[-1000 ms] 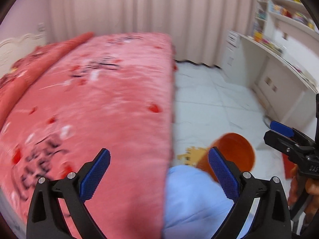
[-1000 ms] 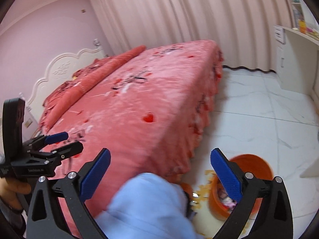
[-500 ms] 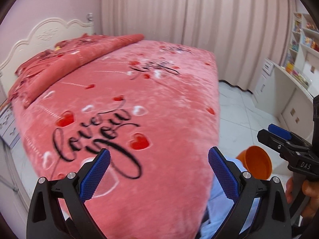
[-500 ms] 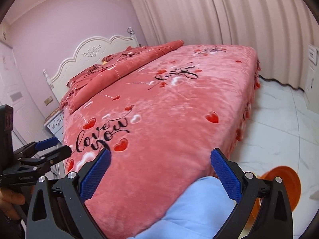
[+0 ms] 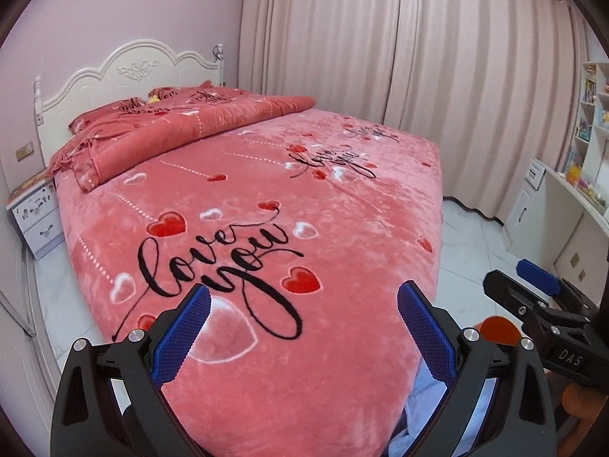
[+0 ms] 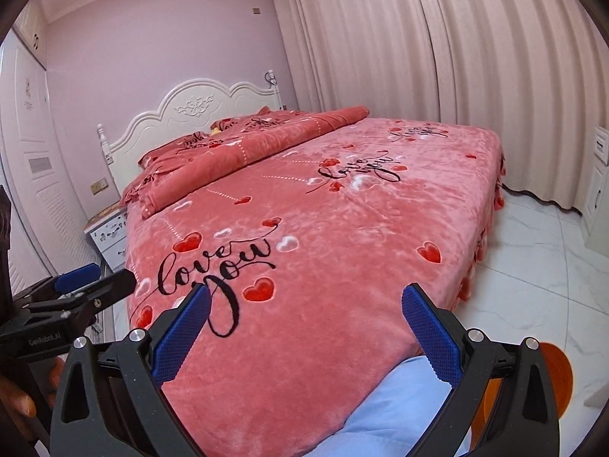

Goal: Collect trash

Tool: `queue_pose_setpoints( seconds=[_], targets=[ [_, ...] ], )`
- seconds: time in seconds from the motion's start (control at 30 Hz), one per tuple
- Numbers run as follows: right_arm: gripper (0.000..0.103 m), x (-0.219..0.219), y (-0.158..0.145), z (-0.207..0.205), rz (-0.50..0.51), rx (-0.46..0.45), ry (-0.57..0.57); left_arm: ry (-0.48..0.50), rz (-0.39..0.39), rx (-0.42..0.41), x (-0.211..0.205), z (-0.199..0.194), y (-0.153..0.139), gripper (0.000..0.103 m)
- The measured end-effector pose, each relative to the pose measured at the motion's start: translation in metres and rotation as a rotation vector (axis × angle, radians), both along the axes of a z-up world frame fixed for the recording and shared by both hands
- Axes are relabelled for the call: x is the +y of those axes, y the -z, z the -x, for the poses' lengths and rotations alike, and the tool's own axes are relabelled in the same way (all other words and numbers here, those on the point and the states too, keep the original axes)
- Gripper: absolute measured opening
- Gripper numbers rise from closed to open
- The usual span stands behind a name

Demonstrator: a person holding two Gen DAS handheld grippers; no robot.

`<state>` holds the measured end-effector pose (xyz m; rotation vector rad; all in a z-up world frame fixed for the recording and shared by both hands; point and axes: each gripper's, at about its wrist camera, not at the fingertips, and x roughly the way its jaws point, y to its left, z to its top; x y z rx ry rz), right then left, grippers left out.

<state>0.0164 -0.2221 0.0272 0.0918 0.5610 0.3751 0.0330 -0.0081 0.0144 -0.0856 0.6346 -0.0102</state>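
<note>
An orange trash bin [image 6: 557, 373] stands on the floor at the bed's near right corner, mostly hidden behind my right gripper's finger; in the left wrist view only a sliver of the orange bin [image 5: 498, 329] shows. My left gripper [image 5: 302, 329] is open over the foot of the pink bed [image 5: 266, 198], nothing between its fingers. My right gripper [image 6: 304, 331] is open too, above the bed [image 6: 342, 209]. Each gripper appears in the other's view: the right gripper [image 5: 533, 289] at right, the left gripper [image 6: 95, 282] at left. I see no loose trash on the bedspread.
A folded red quilt [image 5: 182, 125] lies by the white headboard [image 5: 125, 72]. A nightstand [image 5: 36, 217] stands left of the bed. White tiled floor [image 6: 540, 266] runs along the right side to curtains [image 5: 418, 57], a desk and shelves [image 5: 586, 160]. A light blue garment [image 6: 384, 415] fills the lower edge.
Both views have swung up and left from the floor and the bin to the whole bed. The bin has slid to the lower right edge. Both grippers stayed open.
</note>
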Motion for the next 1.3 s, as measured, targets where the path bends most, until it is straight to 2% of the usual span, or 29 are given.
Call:
queue_pose_setpoints(
  seconds=[0.37, 0.47, 1.3],
  targets=[
    [0.098, 0.004, -0.001, 0.003, 0.012, -0.005, -0.017, 0.023, 0.010, 0.012, 0.001, 0.002, 0.002, 0.097],
    [0.098, 0.004, -0.001, 0.002, 0.008, 0.003, -0.023, 0.016, -0.014, 0.012, 0.000, 0.001, 0.001, 0.097],
    [0.098, 0.012, 0.006, -0.001, 0.009, 0.033, -0.053, -0.009, -0.006, 0.029, 0.008, 0.000, 0.003, 0.097]
  ],
)
